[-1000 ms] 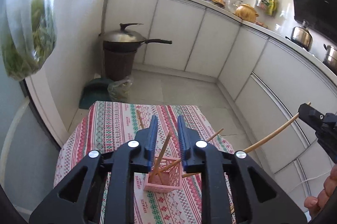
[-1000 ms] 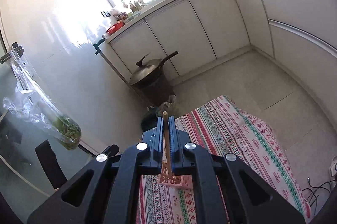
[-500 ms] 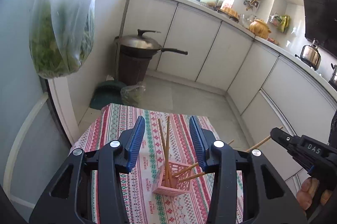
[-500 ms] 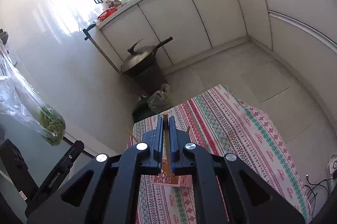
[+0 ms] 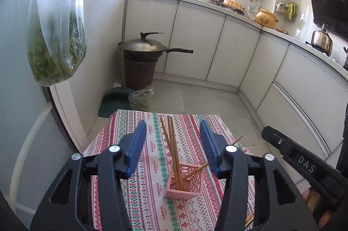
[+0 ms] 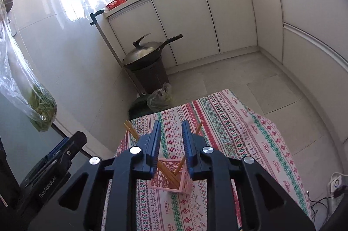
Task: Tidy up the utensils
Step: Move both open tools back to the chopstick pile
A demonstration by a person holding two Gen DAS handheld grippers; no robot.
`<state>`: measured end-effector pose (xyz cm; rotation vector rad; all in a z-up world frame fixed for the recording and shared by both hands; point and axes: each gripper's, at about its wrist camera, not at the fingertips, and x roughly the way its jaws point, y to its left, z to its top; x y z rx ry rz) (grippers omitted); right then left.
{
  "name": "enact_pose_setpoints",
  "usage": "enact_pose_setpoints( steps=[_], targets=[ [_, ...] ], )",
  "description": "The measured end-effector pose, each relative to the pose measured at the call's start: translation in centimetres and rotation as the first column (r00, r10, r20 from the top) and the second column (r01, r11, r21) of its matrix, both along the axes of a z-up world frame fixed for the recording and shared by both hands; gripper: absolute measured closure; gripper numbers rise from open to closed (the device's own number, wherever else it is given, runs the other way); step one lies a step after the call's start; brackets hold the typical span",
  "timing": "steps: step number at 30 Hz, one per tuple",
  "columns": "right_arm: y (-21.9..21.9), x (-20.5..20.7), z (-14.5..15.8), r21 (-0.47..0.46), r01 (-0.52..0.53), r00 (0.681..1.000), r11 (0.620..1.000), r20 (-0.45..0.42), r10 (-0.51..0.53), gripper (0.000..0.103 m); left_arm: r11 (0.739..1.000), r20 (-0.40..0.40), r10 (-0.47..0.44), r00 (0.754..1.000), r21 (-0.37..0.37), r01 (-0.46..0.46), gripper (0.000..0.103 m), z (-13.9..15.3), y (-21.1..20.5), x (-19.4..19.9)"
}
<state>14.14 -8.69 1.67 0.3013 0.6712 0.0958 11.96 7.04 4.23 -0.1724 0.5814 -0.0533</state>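
Note:
A pink perforated holder [image 5: 184, 182] stands on the patterned tablecloth [image 5: 152, 198] with several wooden chopsticks [image 5: 173, 148] leaning in it. My left gripper [image 5: 171, 144] is open and empty, held above and behind the holder. My right gripper [image 6: 171, 139] is open and empty, right above the same holder [image 6: 170, 176], whose chopsticks [image 6: 167, 172] lean to both sides. The right gripper's body [image 5: 304, 168] shows at the right edge of the left wrist view. Another chopstick [image 5: 249, 218] lies on the cloth at the lower right.
A covered wok [image 5: 143, 47] sits on a dark bin [image 5: 139, 74] by the white cabinets [image 5: 195, 39]. A bag of greens [image 5: 56, 39] hangs at the left. A dustpan [image 5: 115, 100] and a plastic bag [image 5: 140, 98] lie on the floor beyond the table.
My left gripper opened wide and drew back from the holder. My right gripper opened and let go of its chopstick, which now stands in the holder.

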Motion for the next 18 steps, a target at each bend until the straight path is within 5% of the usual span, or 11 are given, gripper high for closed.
enact_pose_setpoints(
  steps=[8, 10, 18],
  targets=[
    [0.0, -2.3, 0.0, -0.107, 0.025, 0.999, 0.994, 0.035, -0.021, 0.063, 0.997, -0.006, 0.000, 1.000, 0.078, 0.001, 0.038, -0.8, -1.6, -1.1],
    [-0.3, -2.7, -0.4, -0.120, 0.044, 0.999, 0.992, 0.033, -0.040, 0.049, 0.996, 0.002, 0.002, 1.000, 0.090, -0.002, 0.033, -1.0, -2.0, -1.6],
    [-3.4, -5.1, -1.1, -0.167, 0.202, 0.979, 0.965, 0.054, -0.195, 0.024, 0.991, 0.014, -0.011, 1.000, 0.136, 0.009, 0.022, -1.5, -3.6, -3.0]
  ],
)
